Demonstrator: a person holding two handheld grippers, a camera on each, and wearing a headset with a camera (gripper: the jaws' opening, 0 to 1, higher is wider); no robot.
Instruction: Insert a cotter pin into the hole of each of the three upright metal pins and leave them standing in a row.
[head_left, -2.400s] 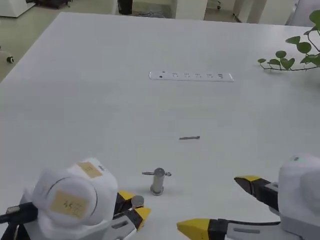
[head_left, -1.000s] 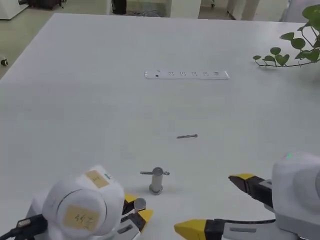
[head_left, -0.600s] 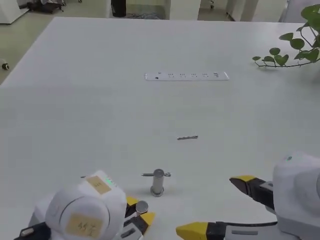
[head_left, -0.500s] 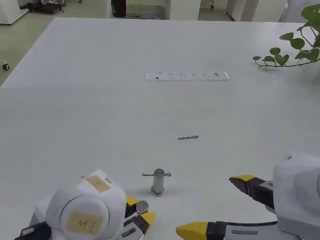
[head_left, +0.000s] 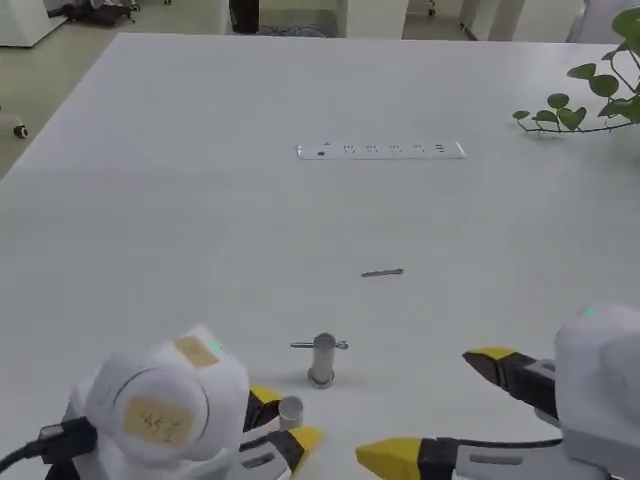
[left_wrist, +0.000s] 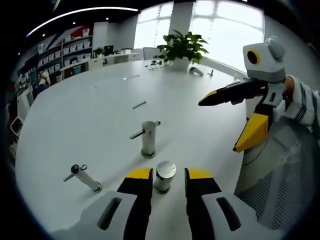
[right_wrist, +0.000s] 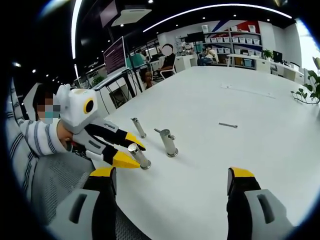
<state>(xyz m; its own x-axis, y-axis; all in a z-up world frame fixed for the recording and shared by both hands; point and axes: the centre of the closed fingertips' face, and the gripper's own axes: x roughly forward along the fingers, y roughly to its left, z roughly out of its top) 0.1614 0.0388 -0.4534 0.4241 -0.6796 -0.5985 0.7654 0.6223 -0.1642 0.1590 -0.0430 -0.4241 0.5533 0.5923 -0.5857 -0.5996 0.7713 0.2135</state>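
- While the left gripper (left_wrist: 167, 174) clamps a bare metal pin (left_wrist: 165, 169), the right gripper (head_left: 415, 405) stands wide, empty.
- Loose cotter pin (head_left: 381, 272) lies at its 12 o'clock in the head view, axis 9-to-3; right gripper judged nearer.

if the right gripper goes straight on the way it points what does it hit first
Likely the upright pin with a cotter pin through it, about centred ahead of the open right gripper. Height is unclear, so it might pass over.
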